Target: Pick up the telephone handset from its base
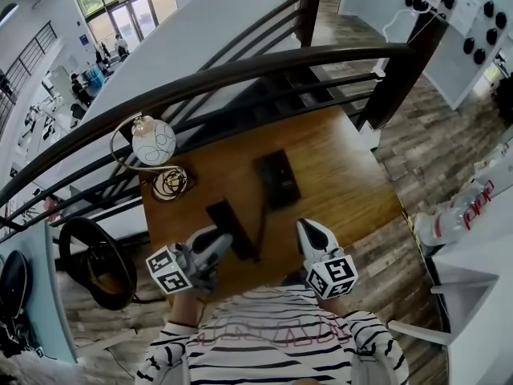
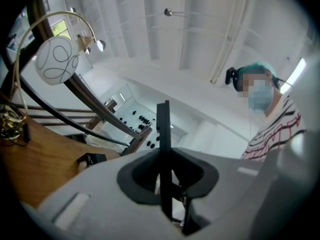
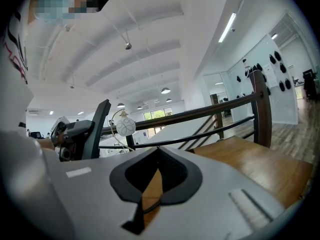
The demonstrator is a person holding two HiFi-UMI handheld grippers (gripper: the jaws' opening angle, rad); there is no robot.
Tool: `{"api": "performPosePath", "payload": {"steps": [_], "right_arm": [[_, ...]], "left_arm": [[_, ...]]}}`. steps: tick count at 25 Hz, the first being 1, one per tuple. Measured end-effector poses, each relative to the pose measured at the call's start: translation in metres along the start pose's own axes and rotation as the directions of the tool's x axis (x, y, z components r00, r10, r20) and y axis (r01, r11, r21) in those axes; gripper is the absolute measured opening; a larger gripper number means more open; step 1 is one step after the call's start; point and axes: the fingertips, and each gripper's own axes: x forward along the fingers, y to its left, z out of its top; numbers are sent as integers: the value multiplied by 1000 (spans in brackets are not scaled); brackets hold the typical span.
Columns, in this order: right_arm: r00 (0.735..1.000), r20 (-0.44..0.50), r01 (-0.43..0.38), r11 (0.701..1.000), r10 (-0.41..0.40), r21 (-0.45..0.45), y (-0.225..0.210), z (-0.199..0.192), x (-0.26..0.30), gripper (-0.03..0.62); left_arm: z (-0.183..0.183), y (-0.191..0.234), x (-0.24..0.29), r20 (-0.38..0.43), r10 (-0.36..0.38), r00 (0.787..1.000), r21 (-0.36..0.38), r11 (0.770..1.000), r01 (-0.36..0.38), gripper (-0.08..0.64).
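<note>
**Left gripper clamped, right gripper closed**

At lower centre of the head view, the grey two-jaw left gripper [image 1: 218, 241], carrying a marker cube, clamps a thin black telephone handset [image 1: 232, 227] edge-on between its jaws. To its right, the matching grey right gripper [image 1: 309, 231] points up-frame with its jaw tips together.

The table [image 1: 353, 175] is warm orange-brown wood; at frame centre the telephone base [image 1: 278, 176] and handset [image 1: 231, 228] are black. At the upper left, the lamp globe [image 1: 153, 140] is white with thin dark loops. The left tongs [image 1: 216, 241] and right tongs [image 1: 311, 233] are pale grey with black-and-white square-marker cubes, above a white, dark-striped shirt [image 1: 280, 339] along the bottom edge.
</note>
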Motion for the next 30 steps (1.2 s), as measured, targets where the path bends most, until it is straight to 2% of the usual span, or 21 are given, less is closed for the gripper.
{"api": "performPosePath", "payload": {"steps": [30], "right_arm": [[999,-32,24,998,-26,-57,2,-5,1,0]], "left_arm": [[-13,3,-2,1,-14,1000,-50,999,14,69]]}}
